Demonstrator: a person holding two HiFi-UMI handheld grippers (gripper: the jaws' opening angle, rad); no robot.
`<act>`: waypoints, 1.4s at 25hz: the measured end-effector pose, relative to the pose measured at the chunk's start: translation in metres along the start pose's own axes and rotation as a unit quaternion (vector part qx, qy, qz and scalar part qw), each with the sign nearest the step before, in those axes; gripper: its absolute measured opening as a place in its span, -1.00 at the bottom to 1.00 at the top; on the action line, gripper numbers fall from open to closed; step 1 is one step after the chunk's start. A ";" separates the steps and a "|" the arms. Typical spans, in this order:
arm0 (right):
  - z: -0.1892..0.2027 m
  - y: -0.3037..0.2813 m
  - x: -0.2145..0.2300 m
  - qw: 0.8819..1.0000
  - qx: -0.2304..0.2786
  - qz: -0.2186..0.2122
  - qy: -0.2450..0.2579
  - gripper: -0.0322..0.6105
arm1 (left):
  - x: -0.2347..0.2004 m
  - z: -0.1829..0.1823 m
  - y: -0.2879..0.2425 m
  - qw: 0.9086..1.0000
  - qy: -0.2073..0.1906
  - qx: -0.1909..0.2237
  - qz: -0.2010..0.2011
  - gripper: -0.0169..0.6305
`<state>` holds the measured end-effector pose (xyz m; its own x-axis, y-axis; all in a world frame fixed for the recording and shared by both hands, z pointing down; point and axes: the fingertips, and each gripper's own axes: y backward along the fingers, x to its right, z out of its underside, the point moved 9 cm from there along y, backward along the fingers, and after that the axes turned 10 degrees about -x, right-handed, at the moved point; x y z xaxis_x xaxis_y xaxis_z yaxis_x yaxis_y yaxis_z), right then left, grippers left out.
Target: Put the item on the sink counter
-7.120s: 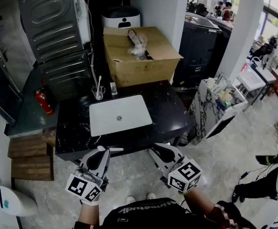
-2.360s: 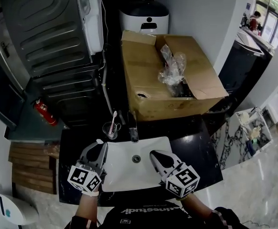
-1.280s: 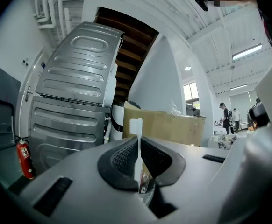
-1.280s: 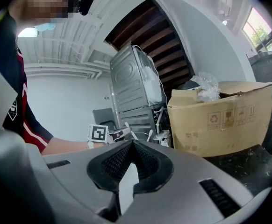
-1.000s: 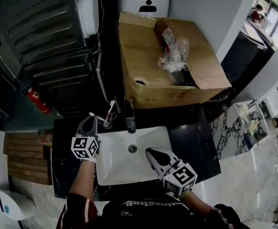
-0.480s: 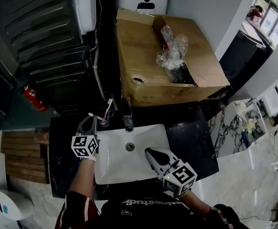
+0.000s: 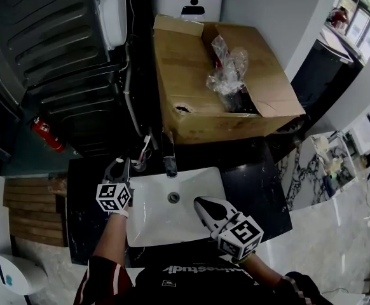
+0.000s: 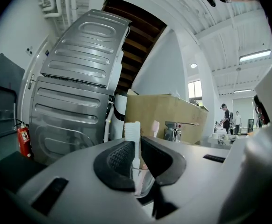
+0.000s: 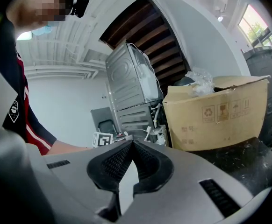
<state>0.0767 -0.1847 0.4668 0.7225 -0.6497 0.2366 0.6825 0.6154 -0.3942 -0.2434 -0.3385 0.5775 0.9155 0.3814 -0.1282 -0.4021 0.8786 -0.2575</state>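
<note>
Reached forward since a couple of seconds ago: left gripper [image 7: 123,165], earlier at the near edge of the counter [image 7: 261,183], now out at the far left corner of the sink [image 7: 159,218], close to the faucet [image 7: 170,159]. Hardly shifted over the last half second. Jaws narrow, clamped on the handle of a white toothbrush [image 8: 133,133]. Toothbrush upright, bristle head above the jaws, lower end down in a clear glass cup [image 8: 144,183], with a pink toothbrush [image 8: 155,128] in the same cup. Cup standing on the black counter just left of the faucet. Right gripper [image 7: 199,201] hovering over the near right part of the sink, much as before, jaws pressed together with nothing between them. Beyond the far edge of the counter, an open cardboard box [image 7: 191,88] with a crumpled plastic bag [image 7: 226,68] sticking out of it.
</note>
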 end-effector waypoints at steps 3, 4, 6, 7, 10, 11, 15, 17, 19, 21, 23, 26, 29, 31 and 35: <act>0.001 -0.001 0.000 1.000 0.000 -0.002 -0.004 -0.78 | 0.000 0.002 0.000 1.000 -0.001 0.002 -0.002 -0.63; 0.001 -0.001 0.001 1.000 0.000 -0.003 -0.005 -0.78 | -0.001 0.003 0.000 1.000 0.000 0.002 -0.003 -0.56; 0.002 0.000 0.002 1.000 0.000 -0.003 -0.006 -0.78 | -0.001 0.004 0.000 1.000 0.004 0.000 -0.005 -0.46; 0.002 0.000 0.002 1.000 0.000 -0.003 -0.006 -0.78 | 0.000 0.005 0.001 1.000 0.004 -0.002 -0.006 -0.42; 0.002 0.002 0.001 1.000 0.001 -0.005 -0.010 -0.78 | 0.000 0.010 0.005 1.000 0.003 -0.008 -0.009 -0.36; 0.002 0.003 0.001 1.000 0.001 -0.005 -0.011 -0.78 | 0.001 0.012 0.008 1.000 0.004 -0.010 -0.011 -0.35; -0.001 0.003 0.001 1.000 0.009 -0.015 -0.013 -0.78 | 0.003 0.016 0.027 1.000 0.012 -0.003 -0.017 -0.34; -0.003 0.002 0.000 1.000 0.016 -0.022 -0.014 -0.78 | 0.005 0.015 0.038 1.000 0.011 -0.002 -0.020 -0.34; -0.005 0.001 -0.002 1.000 0.015 -0.024 -0.009 -0.78 | 0.004 0.010 0.050 1.000 0.005 -0.001 -0.024 -0.34; -0.007 0.001 -0.004 0.999 0.018 -0.028 -0.007 -0.78 | 0.003 0.000 0.065 1.000 0.001 0.008 -0.030 -0.35; -0.012 0.000 -0.005 0.999 0.023 -0.036 -0.008 -0.78 | 0.003 -0.015 0.081 0.999 -0.007 0.023 -0.036 -0.43; -0.022 -0.001 -0.007 0.998 0.034 -0.047 -0.006 -0.78 | 0.010 -0.041 0.104 0.998 -0.025 0.050 -0.029 -0.58; -0.031 0.000 -0.009 0.998 0.046 -0.051 0.008 -0.78 | 0.026 -0.068 0.124 0.996 -0.047 0.078 -0.018 -0.73; -0.037 0.001 -0.010 0.997 0.053 -0.051 0.014 -0.78 | 0.038 -0.085 0.135 0.994 -0.049 0.094 -0.009 -0.80; -0.047 0.004 -0.012 0.996 0.069 -0.055 0.025 -0.78 | 0.063 -0.111 0.149 0.994 -0.027 0.105 0.012 -0.88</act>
<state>0.0657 -0.1953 0.4204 0.6387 -0.7355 0.2259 0.7682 0.5926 -0.2424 -0.2477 -0.2155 0.4251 0.9071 0.4133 -0.0791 -0.4176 0.9073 -0.0487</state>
